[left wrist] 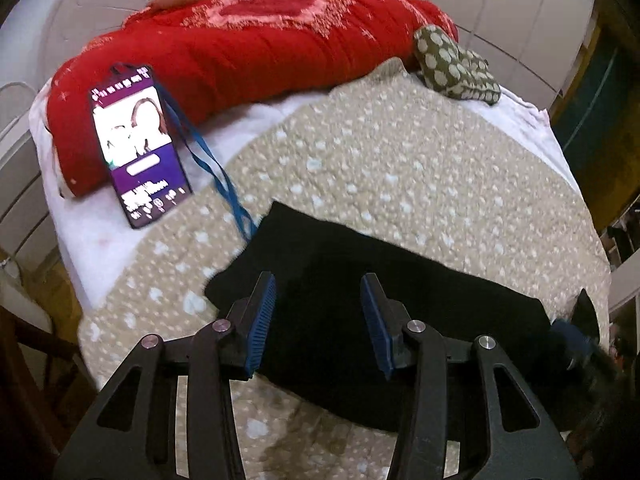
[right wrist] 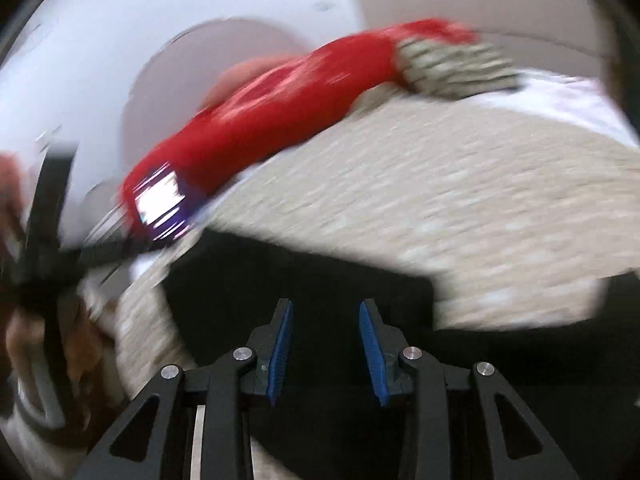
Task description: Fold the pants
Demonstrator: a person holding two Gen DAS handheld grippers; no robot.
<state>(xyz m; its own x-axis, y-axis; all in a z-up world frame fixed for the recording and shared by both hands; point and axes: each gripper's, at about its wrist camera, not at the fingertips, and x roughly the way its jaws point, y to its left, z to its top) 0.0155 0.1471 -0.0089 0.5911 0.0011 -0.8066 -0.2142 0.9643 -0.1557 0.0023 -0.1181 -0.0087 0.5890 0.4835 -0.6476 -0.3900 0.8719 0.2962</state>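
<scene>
The black pants (left wrist: pixel 360 276) lie folded in a flat slab on the beige spotted blanket (left wrist: pixel 400 168) near the front of the bed. My left gripper (left wrist: pixel 318 284) is open and empty, its blue pads just above the pants' near part. The right gripper shows at the right edge of the left wrist view (left wrist: pixel 576 328), by the pants' right end. In the blurred right wrist view the pants (right wrist: pixel 300 280) fill the lower middle, and my right gripper (right wrist: pixel 325 308) is open and empty over them. The left gripper (right wrist: pixel 44 240) shows blurred at far left.
A red quilted pillow (left wrist: pixel 248 44) lies across the head of the bed. A lit phone (left wrist: pixel 138 140) with a blue lanyard (left wrist: pixel 216 168) leans against it. A green spotted cloth (left wrist: pixel 452 64) sits at the back right. White wardrobe doors stand behind the bed.
</scene>
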